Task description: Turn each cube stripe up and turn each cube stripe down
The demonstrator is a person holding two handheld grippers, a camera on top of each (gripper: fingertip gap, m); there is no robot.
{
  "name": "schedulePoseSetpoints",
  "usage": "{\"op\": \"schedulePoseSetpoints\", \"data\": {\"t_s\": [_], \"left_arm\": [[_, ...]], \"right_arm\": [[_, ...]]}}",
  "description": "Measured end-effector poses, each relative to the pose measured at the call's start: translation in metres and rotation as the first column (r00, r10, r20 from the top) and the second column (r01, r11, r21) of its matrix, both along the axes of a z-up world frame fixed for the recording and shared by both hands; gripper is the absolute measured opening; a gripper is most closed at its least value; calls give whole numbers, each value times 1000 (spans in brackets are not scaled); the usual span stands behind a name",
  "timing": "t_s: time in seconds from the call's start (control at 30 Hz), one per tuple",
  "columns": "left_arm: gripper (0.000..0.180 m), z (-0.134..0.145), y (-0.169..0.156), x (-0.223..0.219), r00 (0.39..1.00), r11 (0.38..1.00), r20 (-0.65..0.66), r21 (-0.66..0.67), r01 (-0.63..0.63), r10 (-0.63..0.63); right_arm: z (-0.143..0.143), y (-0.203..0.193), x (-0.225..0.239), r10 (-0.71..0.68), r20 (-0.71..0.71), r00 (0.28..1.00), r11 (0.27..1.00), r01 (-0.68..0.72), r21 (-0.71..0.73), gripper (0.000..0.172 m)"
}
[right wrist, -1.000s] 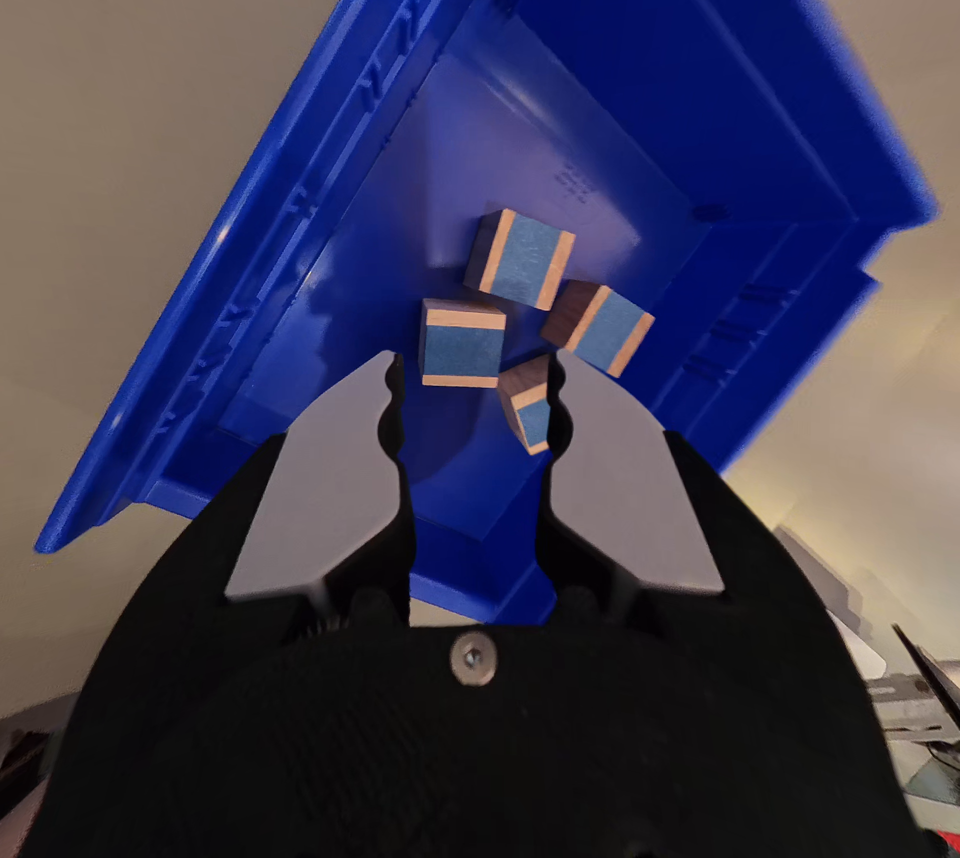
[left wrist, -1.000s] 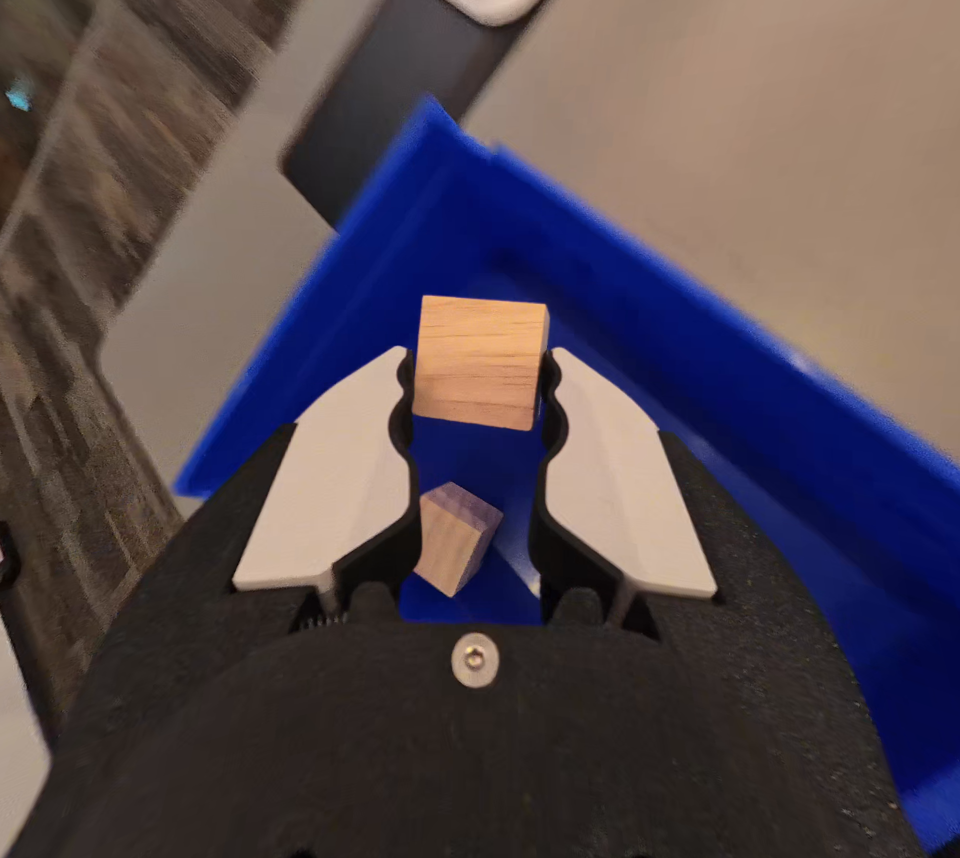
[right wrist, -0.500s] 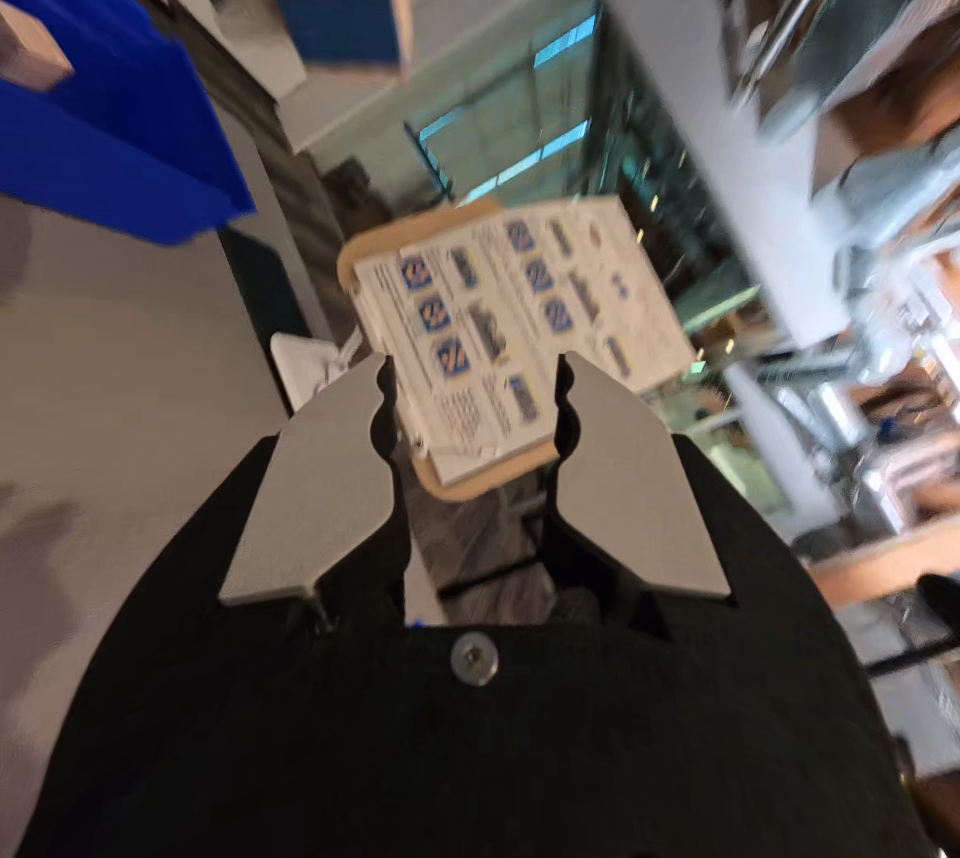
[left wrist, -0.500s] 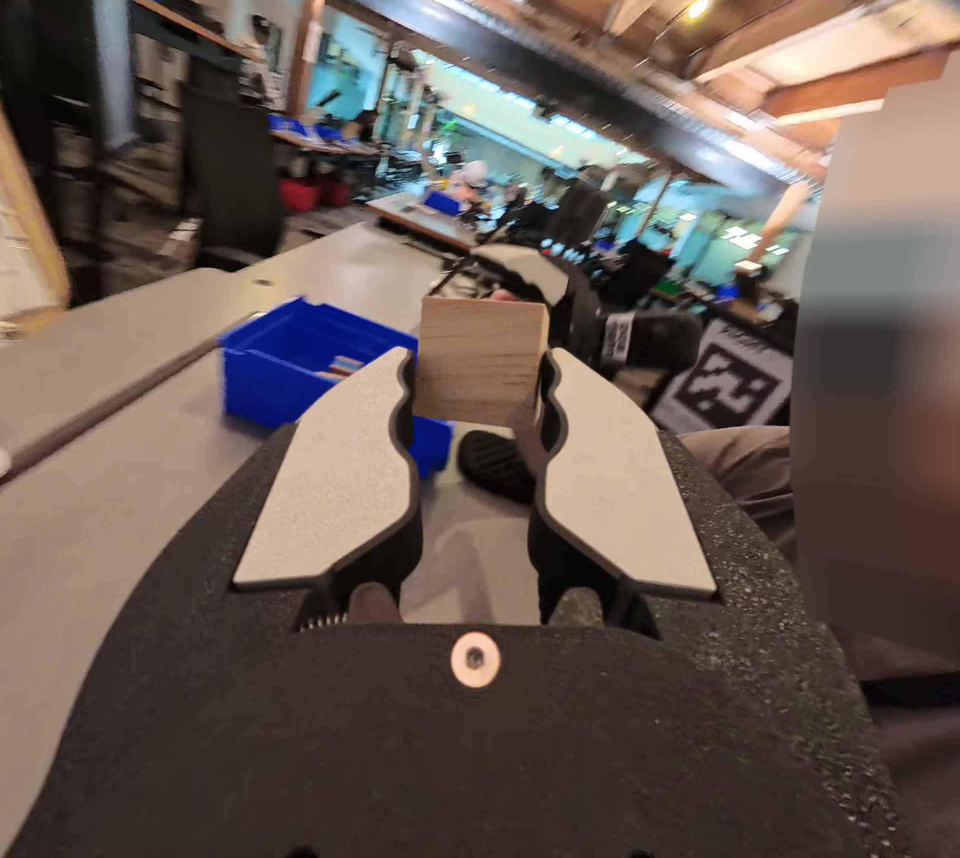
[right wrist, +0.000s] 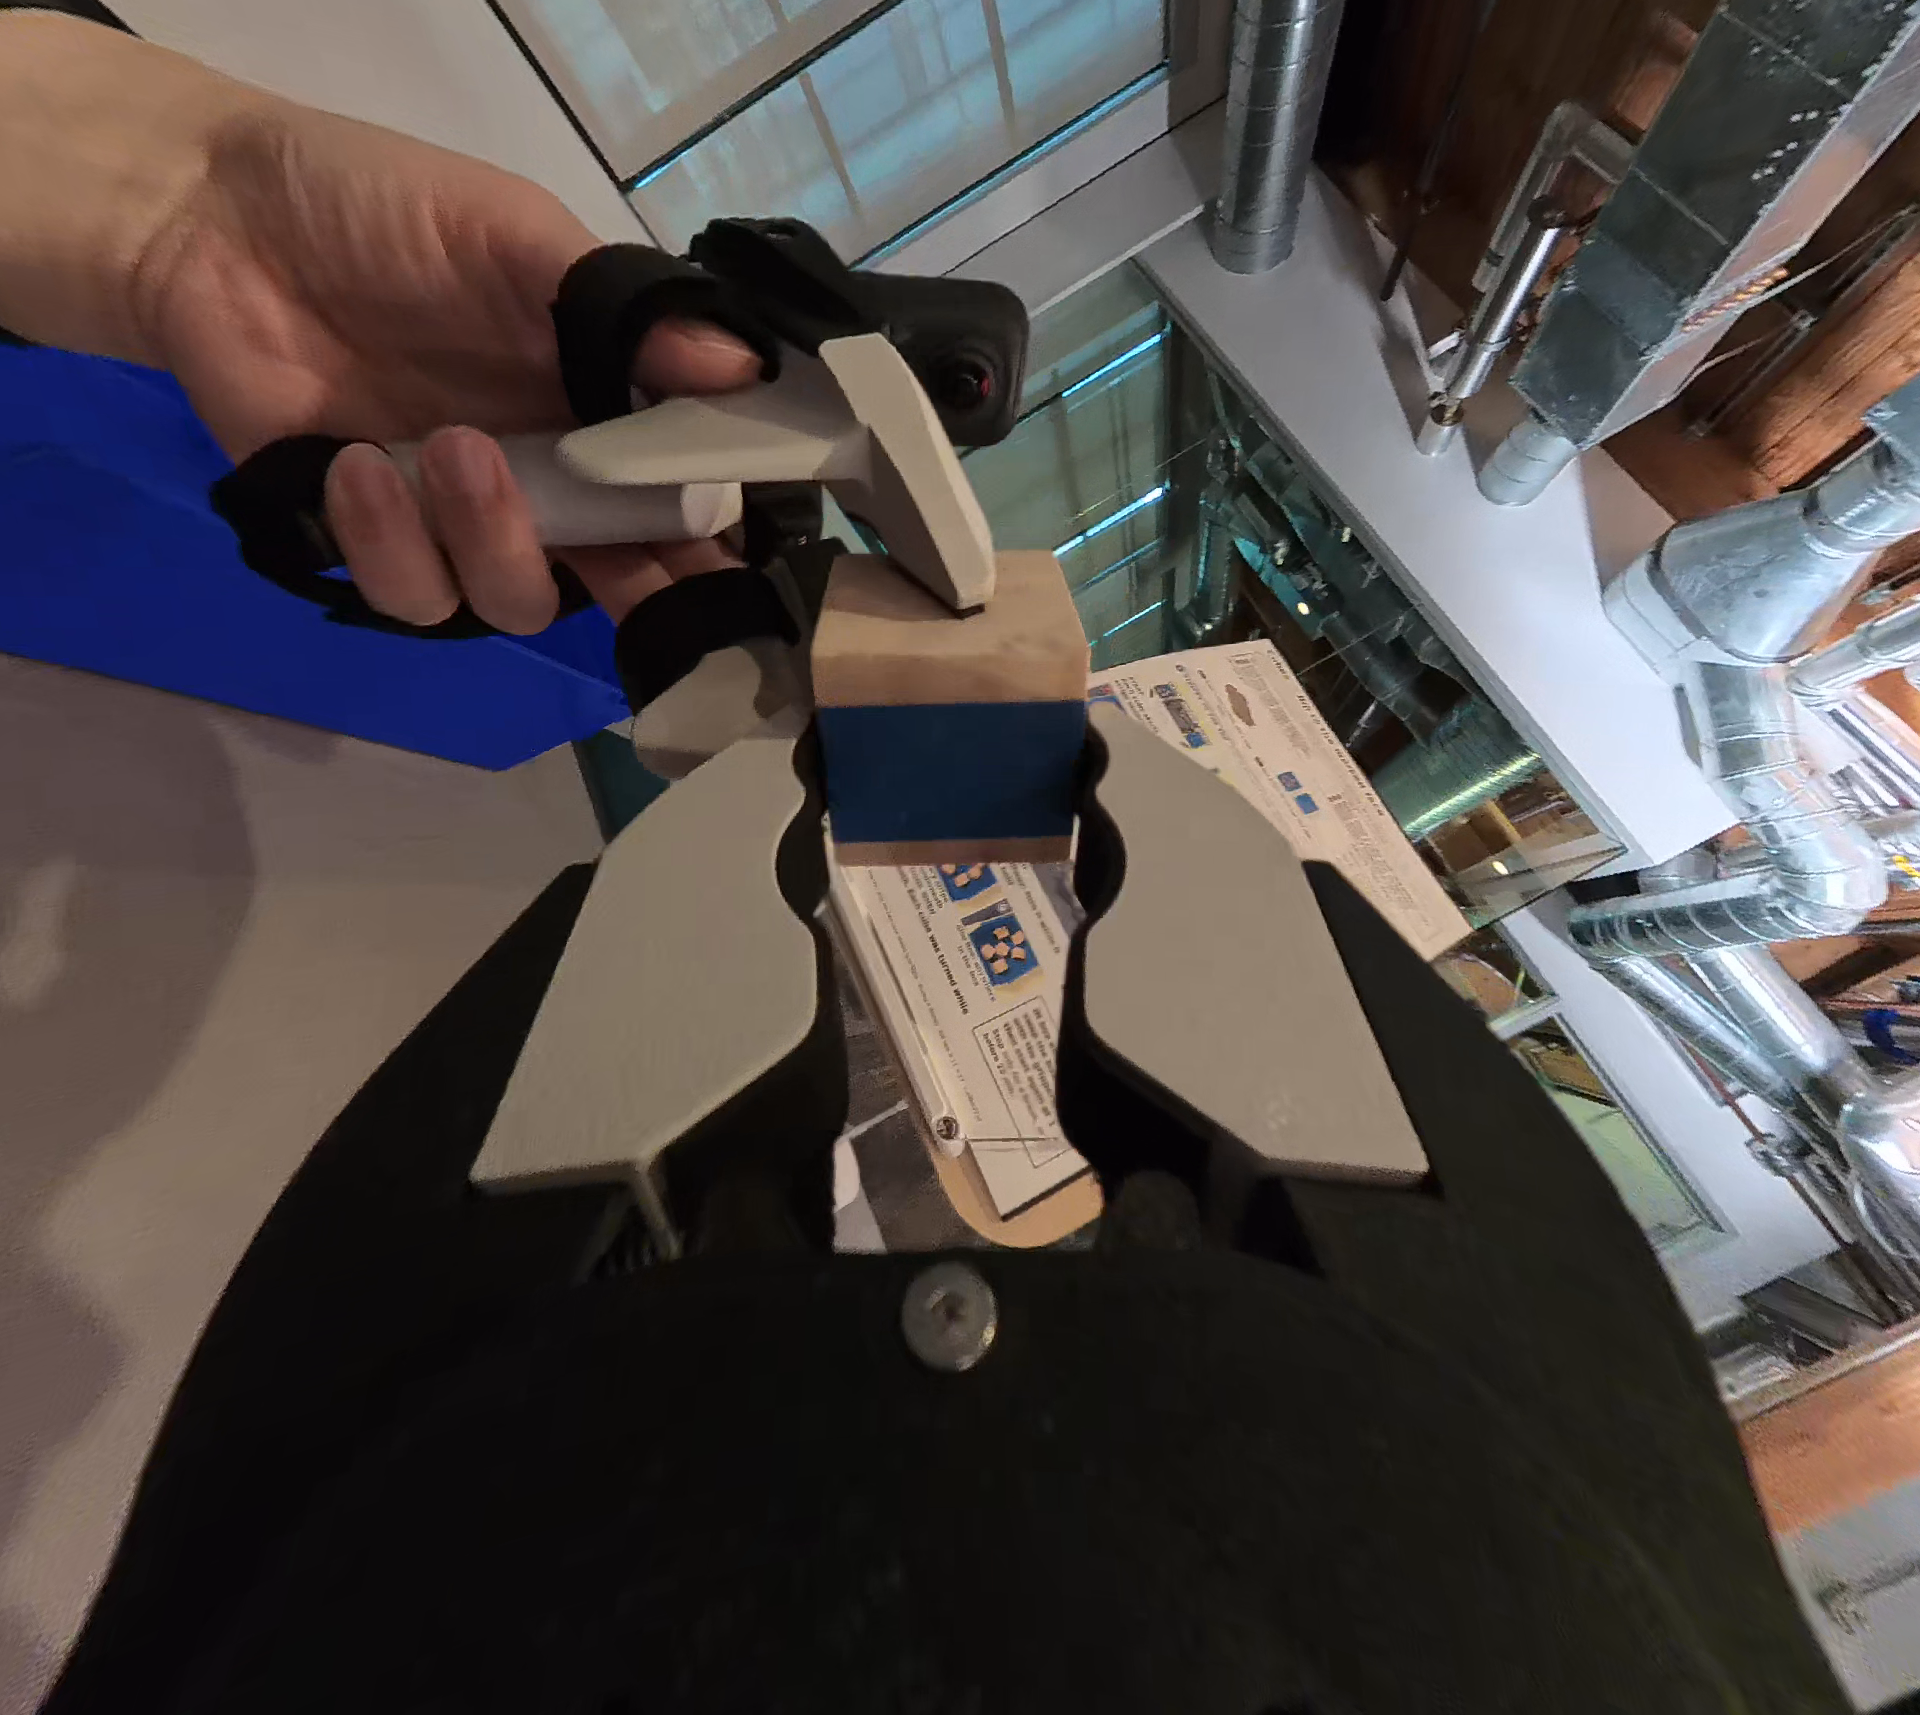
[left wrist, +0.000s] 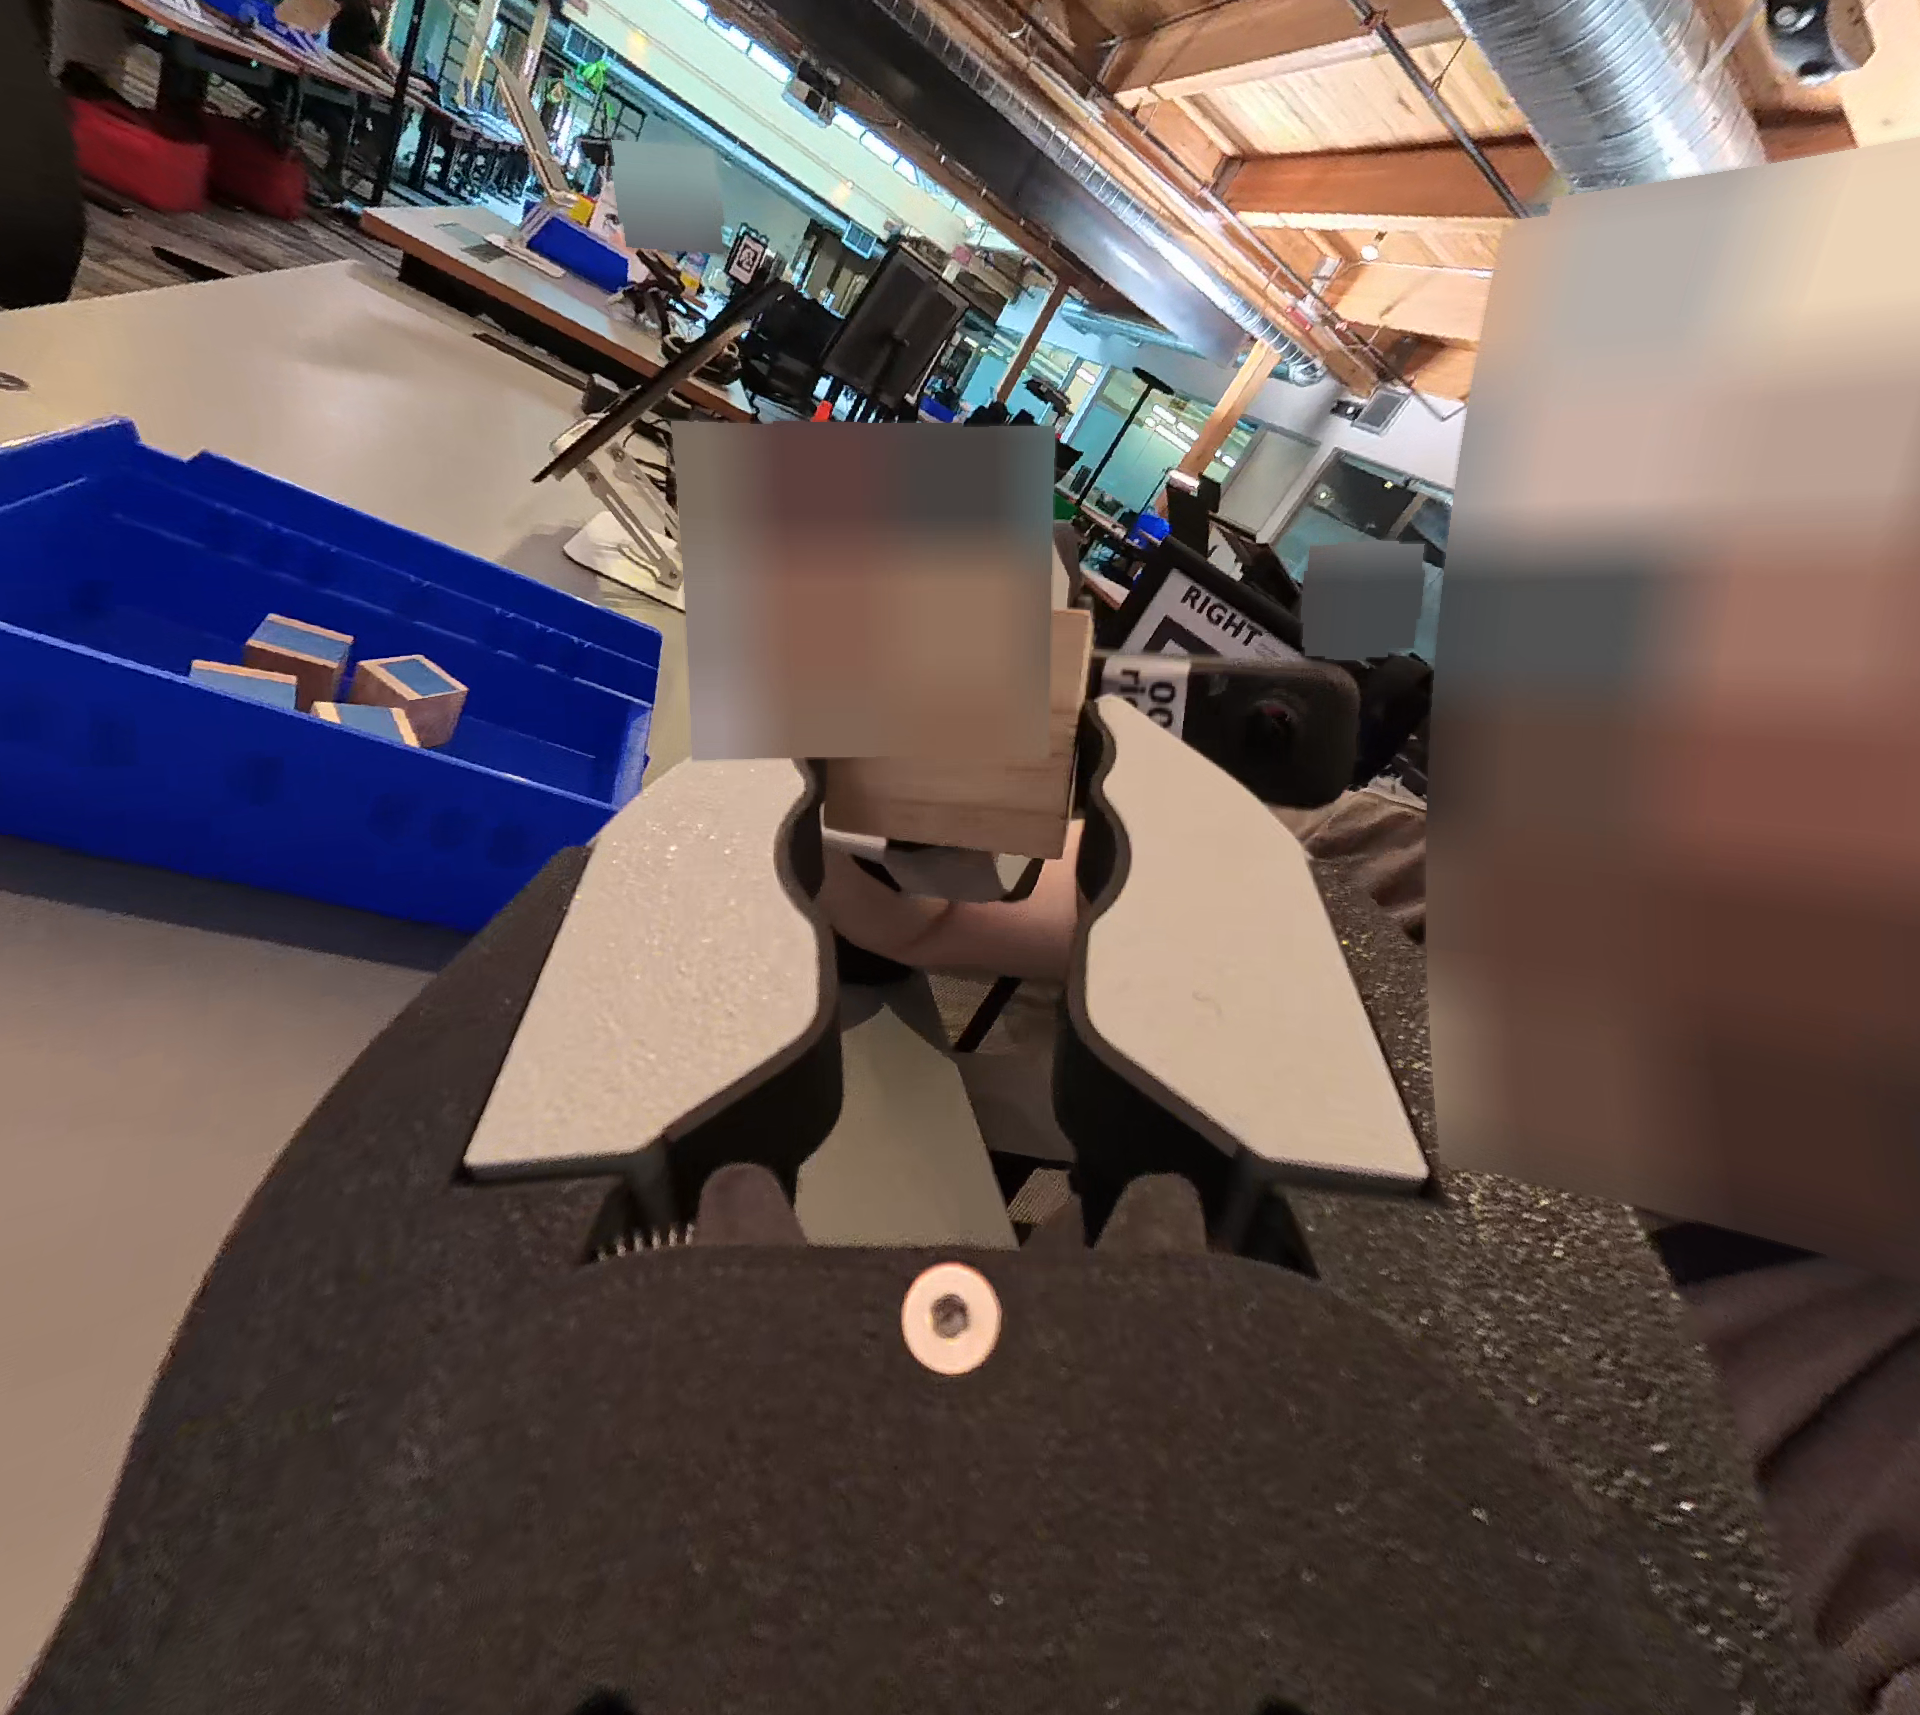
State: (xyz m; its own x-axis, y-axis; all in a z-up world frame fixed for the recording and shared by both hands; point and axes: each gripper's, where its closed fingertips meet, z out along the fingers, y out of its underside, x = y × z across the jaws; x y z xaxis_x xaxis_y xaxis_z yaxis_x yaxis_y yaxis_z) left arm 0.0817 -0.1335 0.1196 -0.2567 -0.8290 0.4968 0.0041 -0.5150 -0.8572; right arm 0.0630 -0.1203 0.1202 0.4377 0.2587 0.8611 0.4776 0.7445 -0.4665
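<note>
My left gripper (left wrist: 945,761) is shut on a wooden cube (left wrist: 956,808), held in the air right of the blue bin (left wrist: 312,813); a blur patch covers most of the cube there. In the right wrist view the same cube (right wrist: 945,772) shows a blue stripe on the face towards me. My right gripper (right wrist: 951,761) has its pads against the cube's two sides. The left gripper's fingers (right wrist: 914,481) press on its top and bottom faces. Several cubes (left wrist: 405,699) lie stripe up in the bin.
The bin stands on a grey table (left wrist: 156,1094) and shows at the left of the right wrist view (right wrist: 156,543). A metal stand (left wrist: 623,512) is behind it. A hand (right wrist: 312,263) holds the left gripper. A printed sheet on a board (right wrist: 1247,834) is beyond the cube.
The left gripper lifted its cube out of the bin and turned level. The right gripper swung away from the bin, came to the cube and closed its jaws on it.
</note>
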Motion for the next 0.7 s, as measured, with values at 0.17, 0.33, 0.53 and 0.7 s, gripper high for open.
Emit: {"op": "schedulePoseSetpoints", "data": {"t_s": [0.17,0.33,0.53,0.7], "left_arm": [[75,-3,24,-16,971,964,-95,174,-199,218],[66,9,43,-58,882,838,-132,399,-371,453],[59,19,81,-131,636,592,-135,548,-591,760],[58,30,89,-176,542,507,-99,522,-686,835]], "right_arm": [[16,12,34,-21,25,999,990,25,-142,45],[-39,56,169,-155,182,971,563,238,-792,45],[-185,72,269,-82,537,840,-5,538,-843,47],[-234,86,253,47,609,792,-69,610,-789,47]]}}
